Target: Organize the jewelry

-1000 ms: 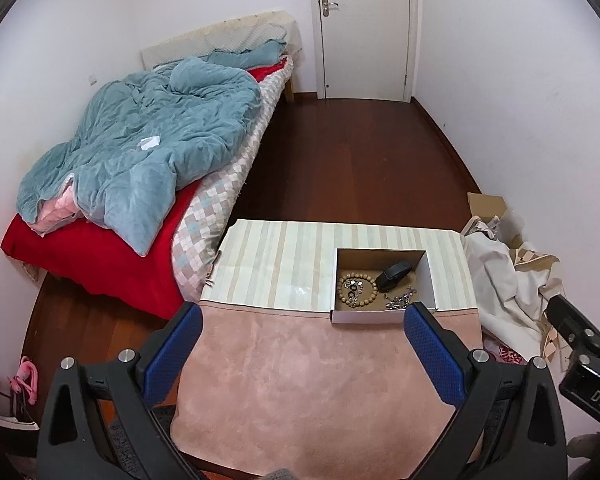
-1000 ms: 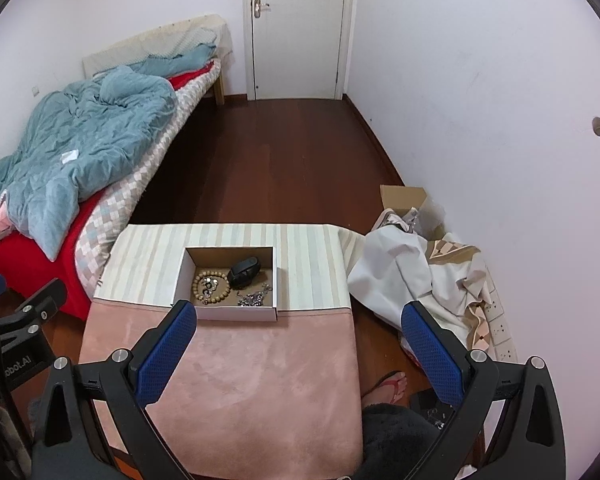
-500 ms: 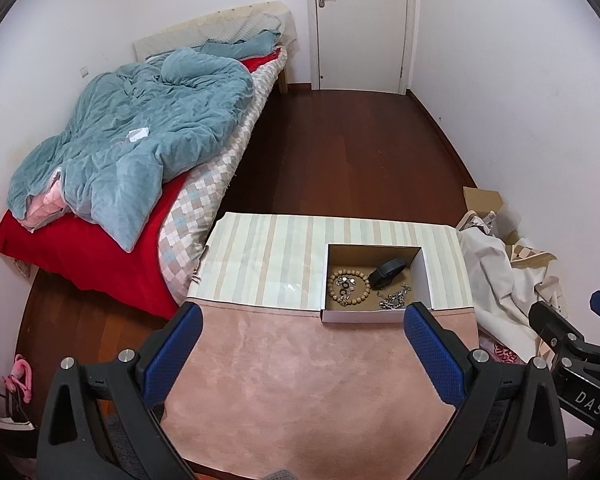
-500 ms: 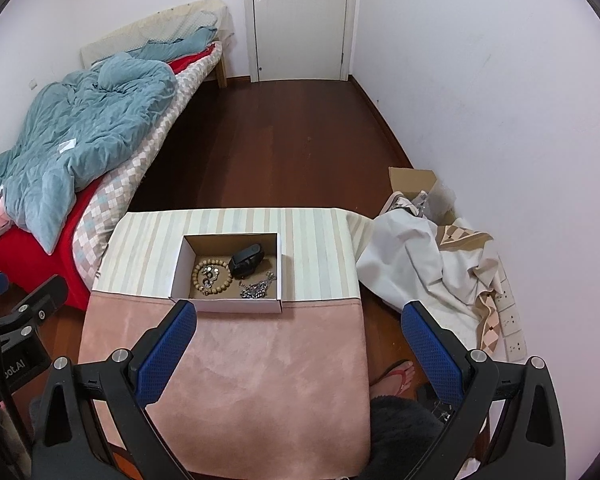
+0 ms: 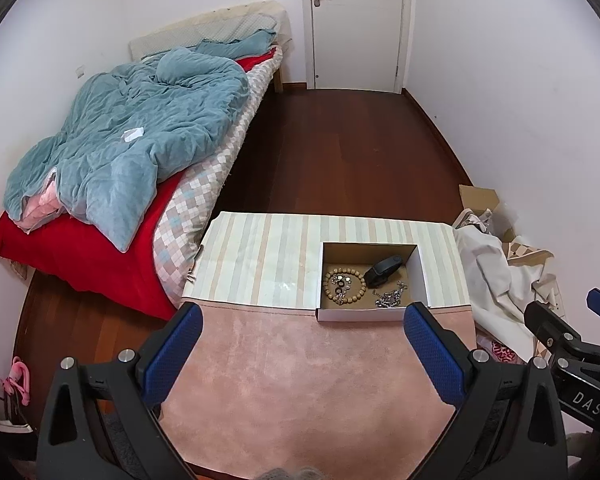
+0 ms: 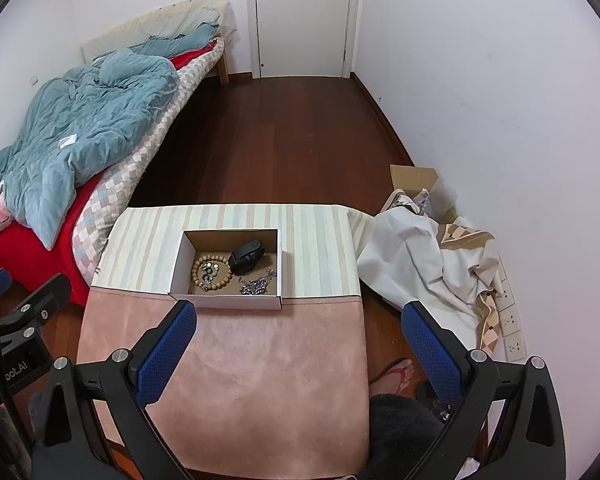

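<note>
An open cardboard box (image 5: pixel 419 278) (image 6: pixel 180 264) stands on a table covered with pink cloth (image 5: pixel 300 372) and striped cloth (image 6: pixel 320 248). In it lie a wooden bead bracelet (image 5: pixel 358 290) (image 6: pixel 198 276), a black wristband (image 5: pixel 384 269) (image 6: pixel 246 258) and a silver chain (image 5: pixel 390 299) (image 6: pixel 256 284). My left gripper (image 5: pixel 303 350) is open and empty, above the pink cloth, short of the box. My right gripper (image 6: pixel 298 346) is open and empty, high above the table's near right part.
A bed (image 5: pixel 120 152) with a teal duvet stands to the left. A pile of white cloth (image 6: pixel 420 256) and a cardboard box (image 6: pixel 414 178) lie on the floor to the right. A sandalled foot (image 6: pixel 396 374) is by the table. A closed door (image 5: pixel 356 20) is at the far end.
Both grippers have risen and drawn back a little, so the table and box sit slightly lower and smaller in view. Both stay open.
</note>
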`<state>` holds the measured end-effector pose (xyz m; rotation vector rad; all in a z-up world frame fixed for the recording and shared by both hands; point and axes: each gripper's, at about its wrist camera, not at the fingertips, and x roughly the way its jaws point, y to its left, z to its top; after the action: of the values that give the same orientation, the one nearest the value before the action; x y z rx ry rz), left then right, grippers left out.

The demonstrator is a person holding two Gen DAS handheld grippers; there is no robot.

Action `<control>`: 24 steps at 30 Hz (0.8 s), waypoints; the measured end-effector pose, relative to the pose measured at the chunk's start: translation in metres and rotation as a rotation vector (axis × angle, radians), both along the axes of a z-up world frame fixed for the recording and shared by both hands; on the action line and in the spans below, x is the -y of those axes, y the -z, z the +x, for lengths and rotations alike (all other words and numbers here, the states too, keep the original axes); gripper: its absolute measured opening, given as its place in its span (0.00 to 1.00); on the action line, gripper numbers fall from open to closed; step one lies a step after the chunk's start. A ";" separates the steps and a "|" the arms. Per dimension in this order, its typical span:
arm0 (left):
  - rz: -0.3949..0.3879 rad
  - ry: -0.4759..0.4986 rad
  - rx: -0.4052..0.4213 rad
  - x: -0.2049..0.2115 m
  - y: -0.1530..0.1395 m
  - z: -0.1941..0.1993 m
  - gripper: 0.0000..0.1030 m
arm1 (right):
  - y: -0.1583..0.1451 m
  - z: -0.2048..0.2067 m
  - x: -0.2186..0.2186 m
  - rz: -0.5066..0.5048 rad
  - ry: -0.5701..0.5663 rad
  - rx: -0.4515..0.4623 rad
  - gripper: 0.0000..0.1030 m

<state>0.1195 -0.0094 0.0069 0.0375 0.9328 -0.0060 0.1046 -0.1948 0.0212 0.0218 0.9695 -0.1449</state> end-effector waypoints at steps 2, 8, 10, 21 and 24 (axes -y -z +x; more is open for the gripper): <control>0.001 0.003 -0.002 0.001 0.001 0.001 1.00 | 0.000 -0.001 -0.001 -0.002 -0.003 0.000 1.00; 0.000 0.008 -0.004 0.002 0.003 -0.001 1.00 | 0.000 0.000 -0.001 -0.001 0.000 0.000 1.00; -0.003 0.008 -0.007 0.002 0.003 -0.001 1.00 | 0.001 -0.001 -0.001 -0.002 -0.001 -0.001 1.00; -0.005 0.013 -0.004 0.002 0.004 -0.006 1.00 | 0.003 -0.006 -0.002 0.001 -0.007 0.002 1.00; -0.005 0.016 -0.002 0.002 0.003 -0.007 1.00 | 0.003 -0.008 -0.003 0.002 -0.007 0.001 1.00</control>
<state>0.1124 -0.0116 0.0039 0.0404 0.9342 -0.0230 0.0970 -0.1918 0.0180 0.0206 0.9686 -0.1377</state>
